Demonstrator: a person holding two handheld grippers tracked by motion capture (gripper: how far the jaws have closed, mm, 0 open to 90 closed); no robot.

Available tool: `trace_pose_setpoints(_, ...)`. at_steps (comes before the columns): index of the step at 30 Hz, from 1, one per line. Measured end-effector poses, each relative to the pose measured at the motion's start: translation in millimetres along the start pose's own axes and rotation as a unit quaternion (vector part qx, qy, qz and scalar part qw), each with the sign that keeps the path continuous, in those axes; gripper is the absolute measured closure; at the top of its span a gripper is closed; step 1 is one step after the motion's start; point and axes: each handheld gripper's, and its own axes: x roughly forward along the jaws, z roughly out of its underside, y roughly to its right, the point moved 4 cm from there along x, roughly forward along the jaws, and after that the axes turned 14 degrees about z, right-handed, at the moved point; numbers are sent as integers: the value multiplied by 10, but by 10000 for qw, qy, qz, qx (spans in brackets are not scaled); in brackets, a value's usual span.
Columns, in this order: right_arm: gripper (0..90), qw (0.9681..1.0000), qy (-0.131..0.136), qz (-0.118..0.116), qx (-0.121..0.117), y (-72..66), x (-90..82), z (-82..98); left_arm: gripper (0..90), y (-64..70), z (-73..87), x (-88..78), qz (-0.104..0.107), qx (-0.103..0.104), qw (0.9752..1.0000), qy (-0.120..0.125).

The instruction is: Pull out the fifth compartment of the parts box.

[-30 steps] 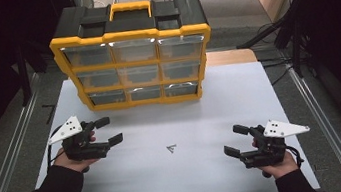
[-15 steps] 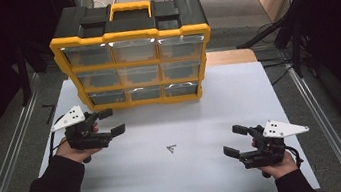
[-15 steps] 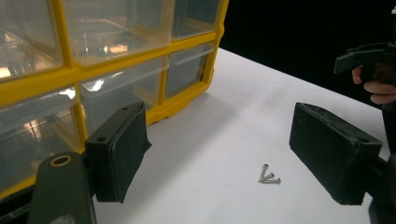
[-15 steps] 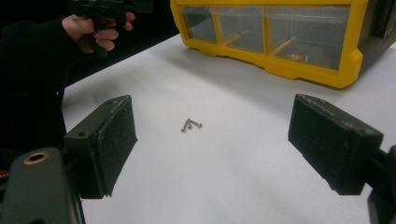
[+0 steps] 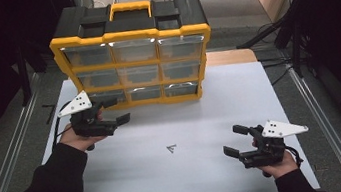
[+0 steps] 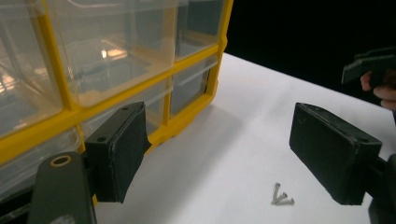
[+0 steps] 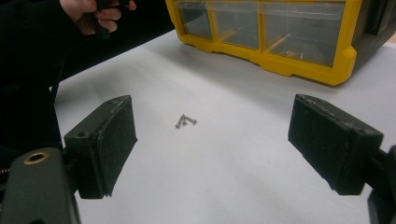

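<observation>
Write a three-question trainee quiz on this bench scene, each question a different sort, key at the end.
1. True or false: the left gripper is shut on a drawer of the yellow organizer.
2. The screws lie: A) in a drawer B) loose on the white table C) between the right gripper's jaws.
3. Fill in: the organizer's front is three drawers wide and ___ rows high.

Key: 1 false, its jaws stand open beside the organizer; 2 B; 3 three.

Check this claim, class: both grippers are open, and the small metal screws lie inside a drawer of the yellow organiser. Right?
Not quite. The small metal screws lie loose on the white table sheet, in front of the yellow organiser, as the high view shows. Both grippers are open.
</observation>
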Motion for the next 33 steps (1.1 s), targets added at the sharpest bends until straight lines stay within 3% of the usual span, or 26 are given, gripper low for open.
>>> trace_pose_setpoints(8,163,10000,-8,17,-40,2,2,3,191,-44,-99,108,94,-11,9999,-106)
trace_pose_setpoints(20,163,9999,-55,49,-117,-3,-5,1,191,-107,-392,155,229,100,9997,6)
trace_pose_setpoints(29,163,9999,-48,56,-103,3,-4,3,191,-118,-581,171,705,458,9959,-344)
trace_pose_setpoints(33,163,9999,-38,-4,-107,-4,7,1,191,-132,-653,179,1070,477,9921,-439)
